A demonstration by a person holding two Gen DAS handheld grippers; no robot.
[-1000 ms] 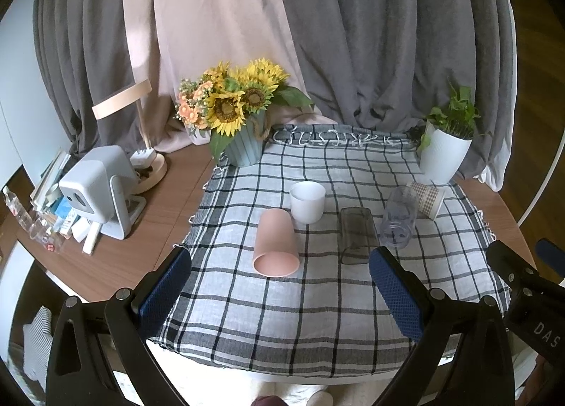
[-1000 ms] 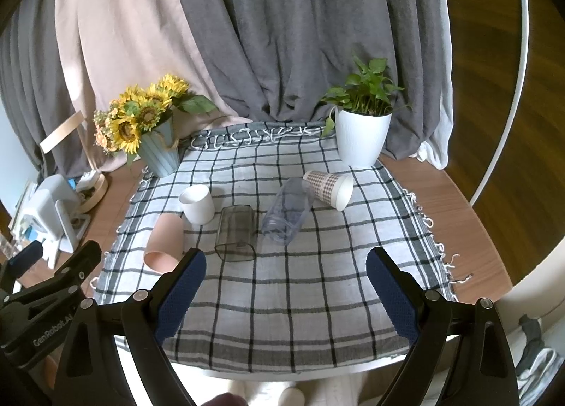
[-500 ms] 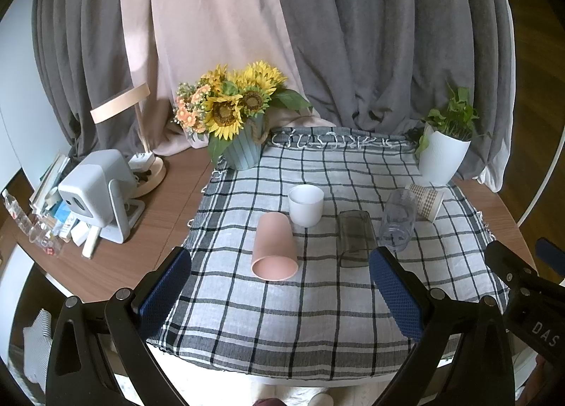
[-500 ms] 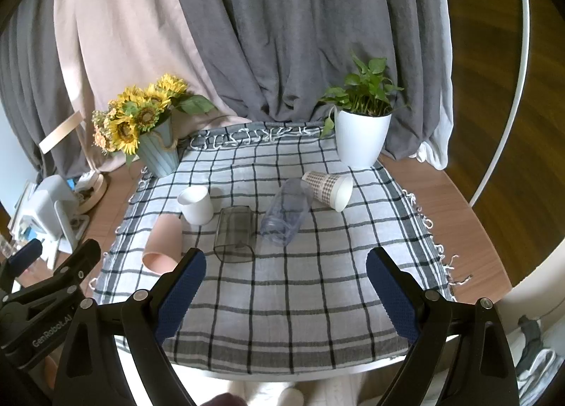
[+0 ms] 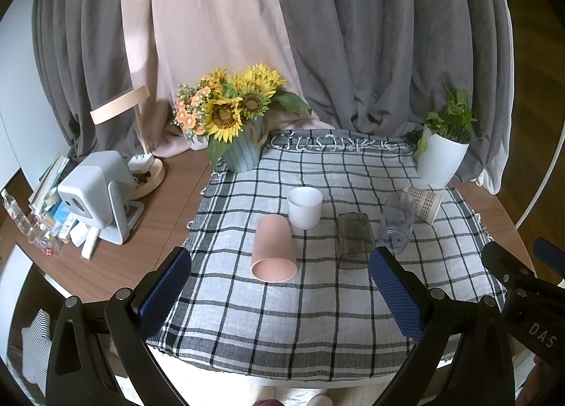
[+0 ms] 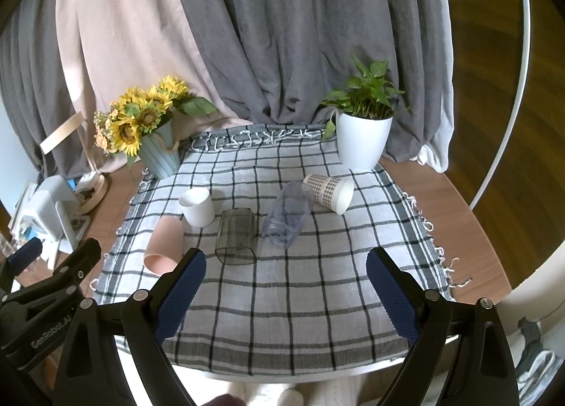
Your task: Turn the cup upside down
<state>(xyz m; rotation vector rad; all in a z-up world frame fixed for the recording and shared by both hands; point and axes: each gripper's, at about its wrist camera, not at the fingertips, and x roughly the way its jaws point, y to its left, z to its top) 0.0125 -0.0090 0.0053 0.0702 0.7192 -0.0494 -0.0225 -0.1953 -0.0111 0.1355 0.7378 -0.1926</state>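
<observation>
Reading "GenRobot.AI" on my left gripper (image 6: 42, 286) and "DAS" on my right gripper (image 5: 529, 296), I hold both spread wide, empty, above the checked cloth (image 6: 282, 300). A sunflower vase (image 5: 243, 155) and planted white pot (image 6: 362, 144) stand behind. The pink cup (image 5: 272, 248) lies sideways; the white cup (image 5: 304, 207) stands upright, apparently empty.

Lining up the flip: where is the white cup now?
The white cup stands upright mid-cloth, just behind the lying pink cup, left of the smoky glass.
</observation>
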